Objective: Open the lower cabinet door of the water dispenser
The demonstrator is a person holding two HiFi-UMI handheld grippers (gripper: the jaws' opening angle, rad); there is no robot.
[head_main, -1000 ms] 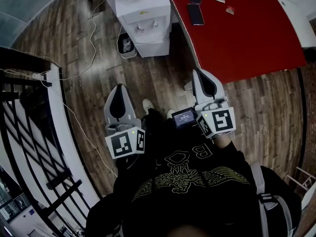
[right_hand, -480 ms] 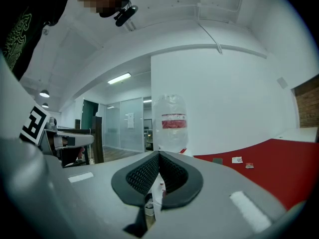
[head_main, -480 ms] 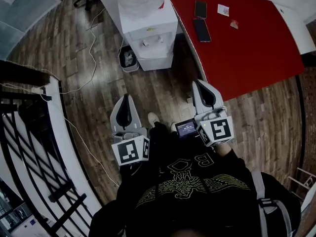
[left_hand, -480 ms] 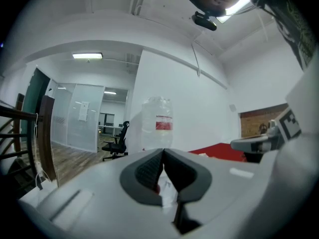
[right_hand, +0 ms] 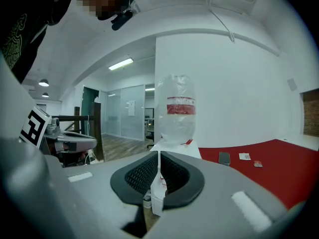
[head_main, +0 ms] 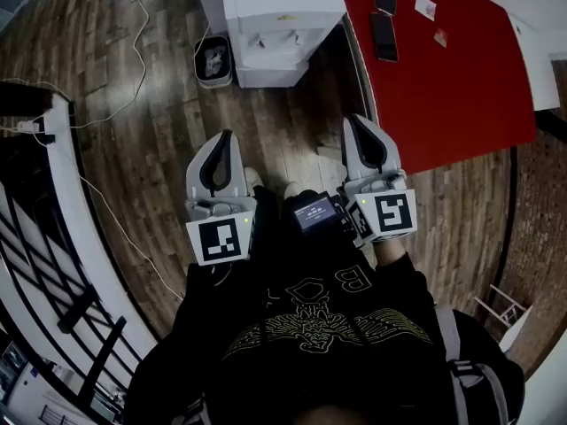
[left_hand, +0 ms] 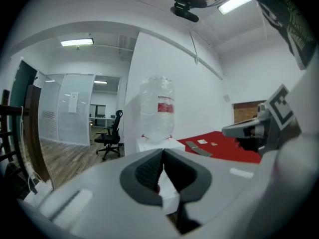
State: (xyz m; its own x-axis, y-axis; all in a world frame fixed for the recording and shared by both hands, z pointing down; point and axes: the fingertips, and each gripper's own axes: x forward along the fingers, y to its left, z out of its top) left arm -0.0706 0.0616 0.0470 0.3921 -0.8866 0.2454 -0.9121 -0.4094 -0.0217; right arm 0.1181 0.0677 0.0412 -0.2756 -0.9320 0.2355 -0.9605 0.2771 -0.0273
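The white water dispenser [head_main: 279, 25] stands at the top of the head view, its lower front [head_main: 273, 76] foreshortened. Its clear bottle [left_hand: 157, 108] rises ahead in the left gripper view, and the same bottle [right_hand: 177, 108] shows in the right gripper view. The jaws hide the cabinet door in both gripper views. My left gripper [head_main: 228, 135] is shut and empty, well short of the dispenser. My right gripper [head_main: 352, 120] is level with it beside the red table, with only a hairline slit between its pads as the jaws start opening. Nothing is between them.
A red table [head_main: 443, 69] with two phones [head_main: 384, 16] runs along the right, close to the dispenser. A small bin [head_main: 213, 60] sits at the dispenser's left. A white cable [head_main: 133, 78] trails over the wood floor. A black and white railing [head_main: 62, 237] lines the left.
Both grippers have moved forward toward the dispenser, the left drawing level with the right. The dispenser now sits higher and further right in the head view.
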